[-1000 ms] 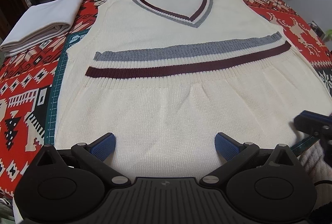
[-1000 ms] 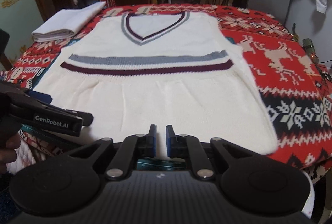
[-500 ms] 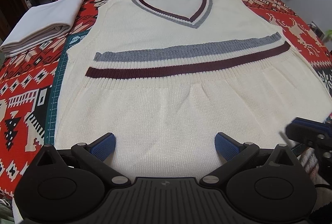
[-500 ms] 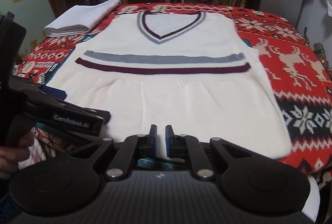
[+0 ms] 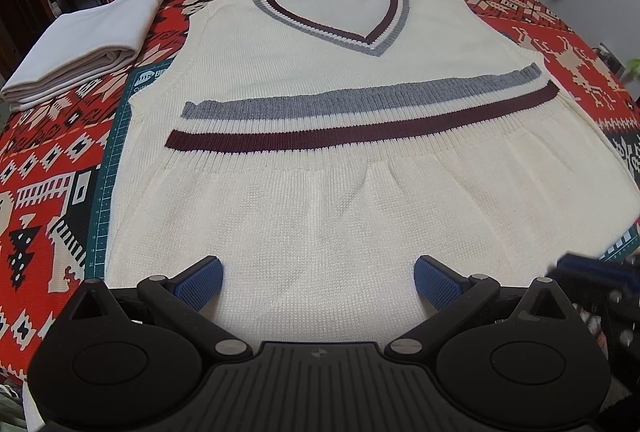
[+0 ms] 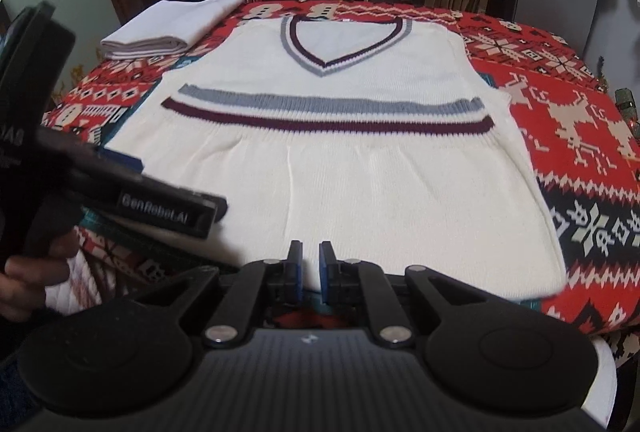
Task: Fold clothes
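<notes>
A cream knit vest (image 5: pixel 320 200) with a V-neck and grey and maroon stripes lies flat, front up, hem toward me. It also fills the middle of the right wrist view as the vest (image 6: pixel 360 184). My left gripper (image 5: pixel 318 272) hovers wide open over the middle of the near hem, with nothing between its blue pads. From the right wrist view the left gripper (image 6: pixel 180 188) appears at the left, held by a hand (image 6: pixel 28 272). My right gripper (image 6: pixel 310 260) sits at the hem's near edge, jaws almost together and empty. It shows blurred as the right gripper (image 5: pixel 580 268).
A folded white cloth (image 5: pixel 92 36) lies at the far left of the table, seen also as the cloth (image 6: pixel 176 22). A red patterned tablecloth (image 5: pixel 40 160) covers the table, with a green cutting mat (image 5: pixel 102 192) under the vest. Shelves and furniture stand behind.
My right gripper has shifted left along the hem, closer to the left gripper, and stayed shut. The left gripper has barely moved and stays open. The vest lies unchanged.
</notes>
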`<control>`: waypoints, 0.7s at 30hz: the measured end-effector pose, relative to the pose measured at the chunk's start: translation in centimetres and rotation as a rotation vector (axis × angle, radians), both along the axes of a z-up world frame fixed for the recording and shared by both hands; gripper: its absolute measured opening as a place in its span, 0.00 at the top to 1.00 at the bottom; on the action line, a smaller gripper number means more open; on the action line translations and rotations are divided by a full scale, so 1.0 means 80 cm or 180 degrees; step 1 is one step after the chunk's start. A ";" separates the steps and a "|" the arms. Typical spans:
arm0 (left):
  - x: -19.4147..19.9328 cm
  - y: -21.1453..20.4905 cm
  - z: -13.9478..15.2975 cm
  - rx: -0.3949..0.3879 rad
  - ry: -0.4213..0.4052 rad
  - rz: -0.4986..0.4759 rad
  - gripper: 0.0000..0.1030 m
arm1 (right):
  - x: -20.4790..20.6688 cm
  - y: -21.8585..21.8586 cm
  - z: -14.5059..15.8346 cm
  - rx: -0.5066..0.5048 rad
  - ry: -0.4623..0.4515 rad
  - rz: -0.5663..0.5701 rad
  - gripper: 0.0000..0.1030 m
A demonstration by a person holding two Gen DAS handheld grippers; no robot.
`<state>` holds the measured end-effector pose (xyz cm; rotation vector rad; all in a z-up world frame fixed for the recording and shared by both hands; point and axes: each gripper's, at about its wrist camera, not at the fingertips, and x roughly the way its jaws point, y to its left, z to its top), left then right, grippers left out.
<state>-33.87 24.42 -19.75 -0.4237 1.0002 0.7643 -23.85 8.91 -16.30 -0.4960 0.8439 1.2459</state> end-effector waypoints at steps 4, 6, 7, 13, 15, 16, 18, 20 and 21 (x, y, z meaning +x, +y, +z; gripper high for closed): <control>-0.012 -0.004 0.012 0.0007 -0.0133 -0.0023 0.21 | -0.010 0.006 -0.005 -0.0012 -0.0008 0.0116 0.92; -0.021 -0.004 0.016 -0.0106 -0.0265 -0.0052 0.34 | -0.015 0.009 -0.007 -0.0018 -0.0012 0.0175 0.94; -0.025 -0.004 0.017 -0.0171 -0.0334 -0.0067 0.36 | -0.017 0.011 -0.008 -0.0021 -0.0013 0.0204 0.94; -0.047 -0.013 0.021 -0.0347 -0.0540 -0.0250 0.51 | -0.032 0.020 -0.015 -0.0039 -0.0025 0.0378 0.96; -0.051 -0.020 0.021 -0.0323 -0.0526 -0.0347 0.51 | -0.033 0.016 -0.013 -0.0059 -0.0034 0.0400 0.96; -0.054 -0.023 0.021 -0.0310 -0.0518 -0.0396 0.52 | -0.033 0.016 -0.010 -0.0055 -0.0029 0.0402 0.95; -0.055 -0.030 0.020 -0.0274 -0.0485 -0.0453 0.53 | -0.031 0.018 -0.005 -0.0028 -0.0020 0.0413 0.95; -0.055 -0.030 0.019 -0.0261 -0.0463 -0.0454 0.53 | -0.032 0.027 -0.001 -0.0008 -0.0033 0.0438 0.95; -0.056 -0.027 0.019 -0.0268 -0.0464 -0.0451 0.53 | -0.034 0.033 0.001 0.0004 -0.0040 0.0468 0.95</control>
